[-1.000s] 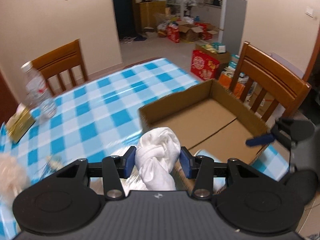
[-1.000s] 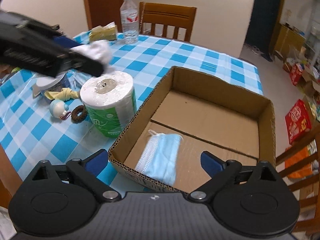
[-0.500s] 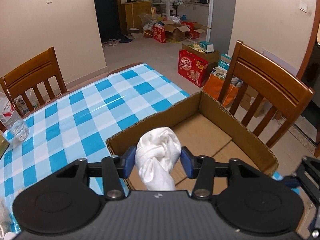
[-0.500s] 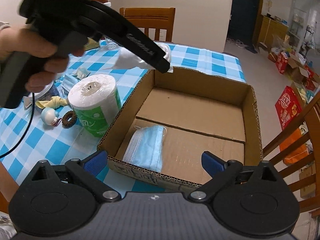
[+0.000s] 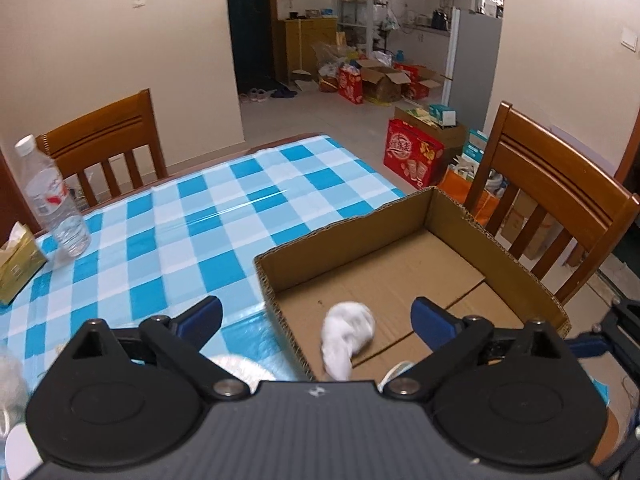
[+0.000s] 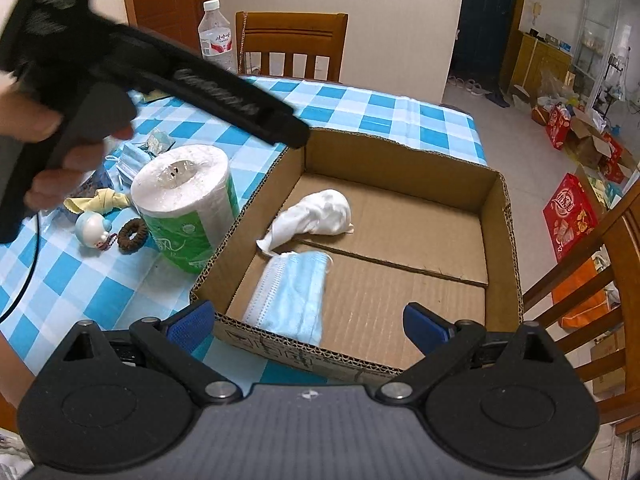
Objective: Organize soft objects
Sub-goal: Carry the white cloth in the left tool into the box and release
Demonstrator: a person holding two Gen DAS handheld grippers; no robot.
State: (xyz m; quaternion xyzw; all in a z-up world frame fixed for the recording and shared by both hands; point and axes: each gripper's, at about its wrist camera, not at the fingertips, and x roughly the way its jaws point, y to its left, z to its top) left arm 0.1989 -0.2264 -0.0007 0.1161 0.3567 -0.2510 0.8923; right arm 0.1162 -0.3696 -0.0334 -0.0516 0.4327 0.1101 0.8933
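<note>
In the right wrist view, the cardboard box (image 6: 496, 216) sits on the table (image 6: 360, 108), near its right edge. Inside it, the cloth bundle (image 6: 320, 216) lies by the left wall, with the face mask (image 6: 292, 296) in front of it, nearer the camera. The paper roll (image 6: 184, 204) stands just left of the box, apparently touching its wall. Left of the roll lie a hair tie (image 6: 132, 236) and a small figurine (image 6: 94, 230). A water bottle (image 6: 216, 36) stands at the far edge, before a chair (image 6: 292, 40).

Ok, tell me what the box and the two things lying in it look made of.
Box: brown corrugated cardboard, matte; fluting shows along the cut rim.
White bundle: soft cloth, probably cotton; it creases and slumps.
Face mask: light blue pleated non-woven fabric, by its look.
</note>
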